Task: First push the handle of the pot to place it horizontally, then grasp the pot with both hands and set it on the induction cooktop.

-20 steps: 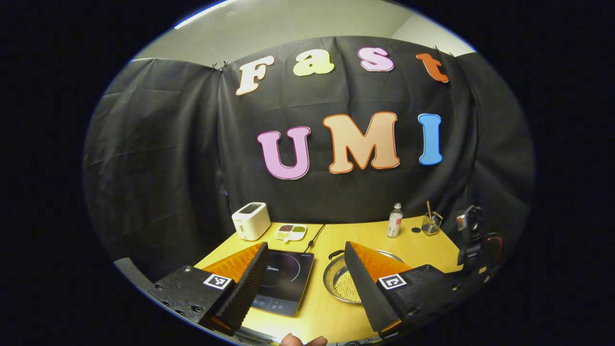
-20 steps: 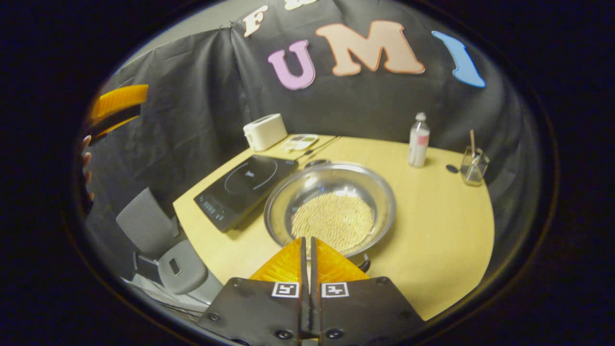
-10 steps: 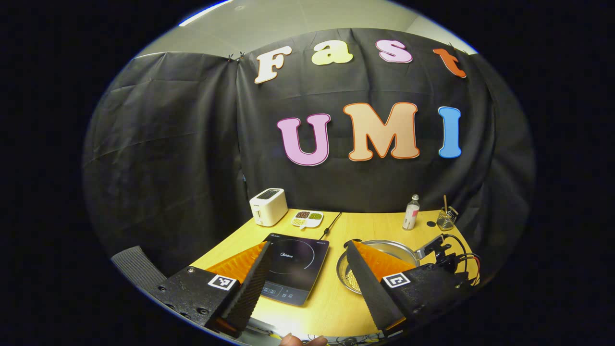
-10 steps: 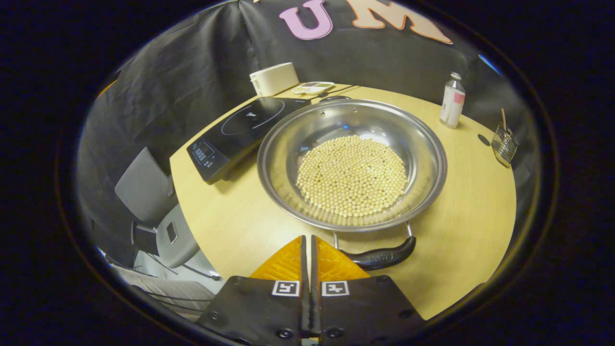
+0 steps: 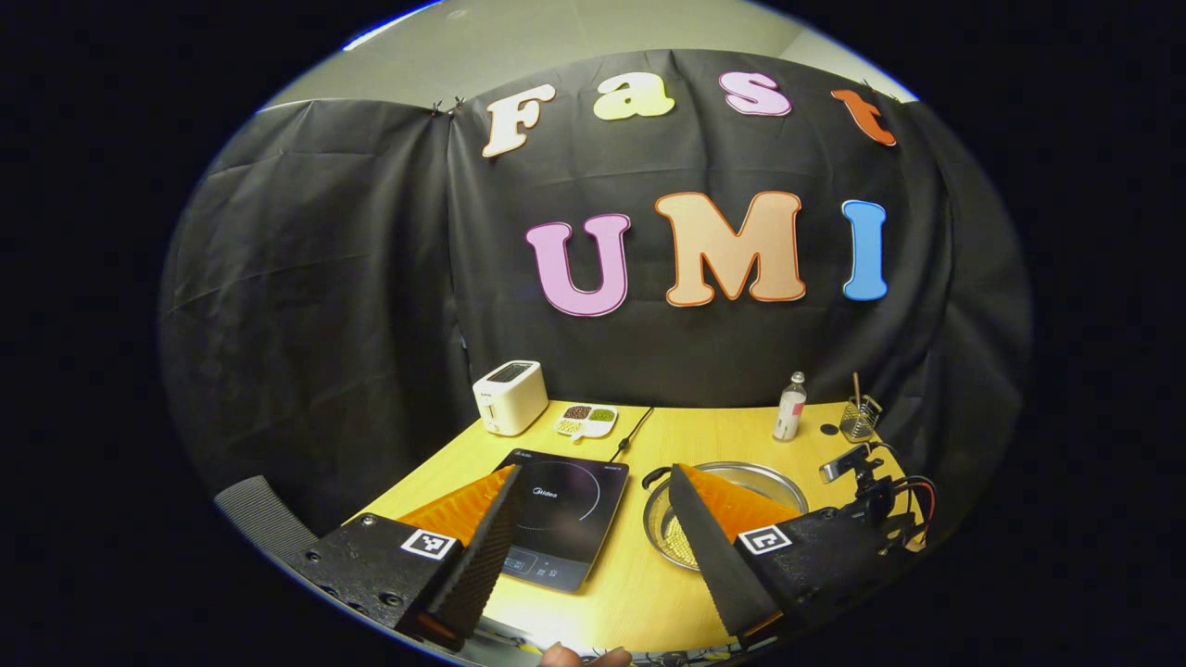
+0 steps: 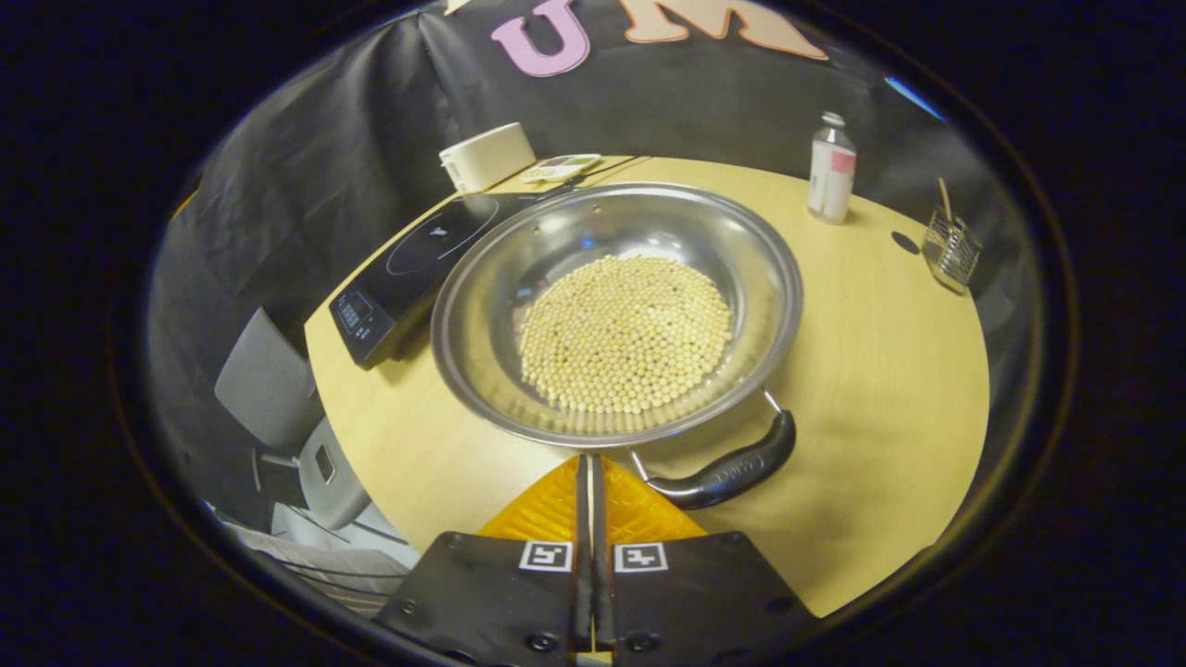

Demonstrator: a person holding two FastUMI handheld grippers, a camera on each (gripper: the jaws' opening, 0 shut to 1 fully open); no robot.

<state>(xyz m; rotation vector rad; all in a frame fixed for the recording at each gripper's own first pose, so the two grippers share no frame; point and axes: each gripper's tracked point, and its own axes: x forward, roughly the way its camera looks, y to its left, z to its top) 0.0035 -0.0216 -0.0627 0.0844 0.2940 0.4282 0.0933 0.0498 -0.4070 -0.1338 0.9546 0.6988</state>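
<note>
A steel pot [image 6: 764, 278] with pale beans [image 6: 625, 333] in it stands on the yellow table, just right of the black induction cooktop [image 6: 408, 269]. Its black near handle [image 6: 732, 471] slants up to the right. My right gripper [image 6: 590, 460] is shut and empty, with its tips at the pot's near rim, just left of that handle; I cannot tell whether they touch. My left gripper [image 5: 593, 472] hangs open and empty above the table's front, over the cooktop [image 5: 565, 505] and the pot [image 5: 774, 484]. The right gripper [image 5: 866, 496] with its wires shows beside the pot.
At the back of the table [image 6: 889, 371] stand a white toaster [image 6: 486, 156], a small divided dish [image 6: 561, 167], a bottle [image 6: 831, 171] and a wire holder [image 6: 954, 250]. A cord runs back from the cooktop. A grey chair [image 6: 278, 398] sits off the table's left edge.
The right gripper came down close to the pot's near rim, staying shut. The pot now sits farther left in its view and the near handle has swung up to the right. The left gripper barely moved.
</note>
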